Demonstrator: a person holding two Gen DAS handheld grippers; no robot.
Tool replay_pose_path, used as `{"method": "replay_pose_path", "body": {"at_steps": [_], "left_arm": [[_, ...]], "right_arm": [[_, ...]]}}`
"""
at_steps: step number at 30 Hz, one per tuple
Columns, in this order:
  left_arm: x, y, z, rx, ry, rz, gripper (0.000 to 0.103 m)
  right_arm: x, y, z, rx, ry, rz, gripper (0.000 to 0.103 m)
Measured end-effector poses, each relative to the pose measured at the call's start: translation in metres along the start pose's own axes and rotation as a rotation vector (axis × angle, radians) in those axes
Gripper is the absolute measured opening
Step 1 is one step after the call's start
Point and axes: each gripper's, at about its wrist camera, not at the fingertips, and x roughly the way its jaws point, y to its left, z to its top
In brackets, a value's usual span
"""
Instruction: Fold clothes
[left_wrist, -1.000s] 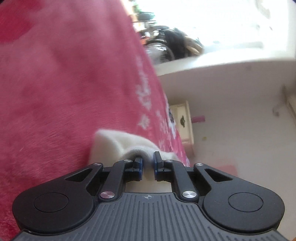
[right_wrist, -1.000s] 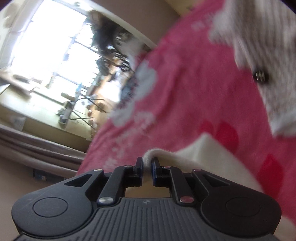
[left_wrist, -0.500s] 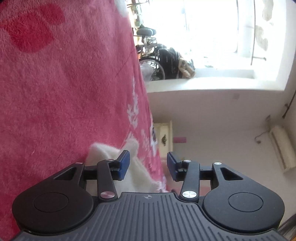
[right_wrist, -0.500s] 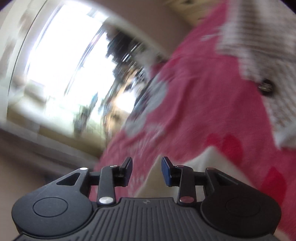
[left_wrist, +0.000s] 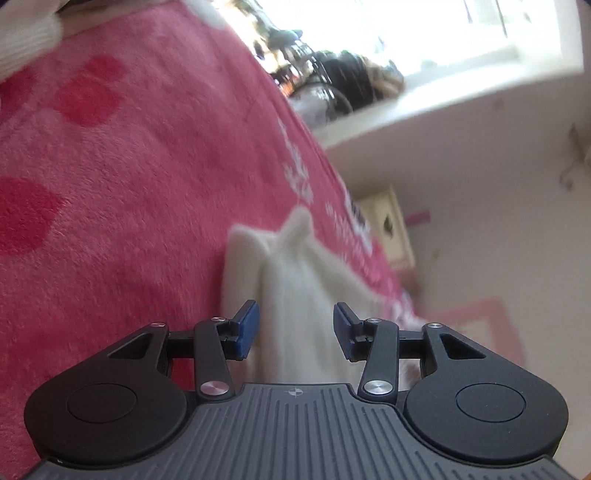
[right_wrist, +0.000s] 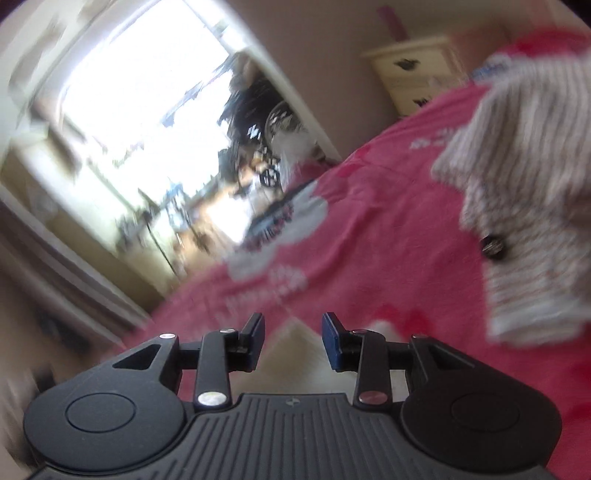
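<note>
A white fleecy garment lies on the pink bed cover, its pointed corner sticking up ahead of my left gripper. That gripper is open, the cloth lying loose between and beyond its blue pads. In the right wrist view my right gripper is open too, with a cream edge of the garment just below its fingers. A grey-and-white striped garment with a dark button lies on the cover at the right. The view is blurred.
The pink bed cover carries red hearts and white prints. Beyond the bed's edge are a bright window, a bicycle, a cream bedside cabinet and a pale wall. A knitted white sleeve shows at the upper left.
Both grippers went from shut on the white garment's edge to open, letting it go. Both have drawn back and tilted; the cloth now lies loose on the cover.
</note>
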Motion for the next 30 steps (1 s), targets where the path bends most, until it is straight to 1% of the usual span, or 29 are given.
{"method": "replay_pose_path", "body": {"at_steps": [2,6,8,10,11,12,13,16,18,19,20,21,22,24,25,28,29,30], "left_arm": [[0.007,-0.006,-0.001,0.063,0.008,0.042,0.044],[0.020,-0.012,-0.003,0.123,0.027,0.099,0.043],[0.024,-0.015,-0.006,0.151,0.035,0.128,0.039],[0.026,-0.018,-0.009,0.171,0.032,0.146,0.022],[0.026,-0.019,-0.011,0.179,0.029,0.155,0.018],[0.026,-0.019,-0.013,0.184,0.025,0.161,0.012],[0.025,-0.018,-0.015,0.184,0.021,0.163,0.010],[0.021,-0.017,-0.016,0.152,-0.004,0.158,0.008],[0.021,-0.013,-0.015,0.114,-0.008,0.152,0.008],[0.021,-0.011,-0.014,0.106,-0.008,0.153,0.008],[0.020,-0.013,-0.014,0.120,-0.011,0.158,0.008],[0.020,-0.014,-0.015,0.133,-0.013,0.163,0.008],[0.019,-0.016,-0.015,0.146,-0.016,0.169,0.008],[0.019,-0.019,-0.015,0.172,-0.020,0.179,0.008],[0.018,-0.020,-0.015,0.185,-0.023,0.185,0.008],[0.017,-0.024,-0.016,0.224,-0.030,0.201,0.009],[0.016,-0.026,-0.016,0.237,-0.032,0.206,0.010],[0.016,-0.027,-0.017,0.250,-0.035,0.211,0.012]], "right_arm": [[-0.018,-0.005,-0.006,-0.078,0.036,-0.042,0.038],[-0.040,-0.024,-0.025,-0.119,0.099,-0.109,0.043],[-0.045,-0.030,-0.034,-0.151,0.126,-0.144,0.043],[-0.049,-0.035,-0.041,-0.169,0.138,-0.162,0.043],[-0.049,-0.037,-0.042,-0.166,0.143,-0.161,0.043],[-0.049,-0.038,-0.043,-0.162,0.145,-0.157,0.043],[-0.048,-0.038,-0.043,-0.160,0.143,-0.151,0.043],[-0.042,-0.035,-0.040,-0.173,0.141,-0.131,0.043],[-0.035,-0.031,-0.038,-0.190,0.158,-0.124,0.043],[-0.032,-0.030,-0.039,-0.200,0.174,-0.129,0.037],[-0.032,-0.029,-0.040,-0.213,0.179,-0.136,0.027],[-0.033,-0.028,-0.042,-0.230,0.177,-0.141,0.013],[-0.034,-0.027,-0.044,-0.246,0.175,-0.147,0.011],[-0.039,-0.026,-0.047,-0.269,0.162,-0.156,0.010],[-0.041,-0.029,-0.049,-0.259,0.158,-0.158,0.010],[-0.039,-0.043,-0.057,-0.222,0.182,-0.181,0.011],[-0.040,-0.047,-0.058,-0.194,0.175,-0.176,0.011],[-0.042,-0.051,-0.058,-0.157,0.157,-0.162,0.015]]}}
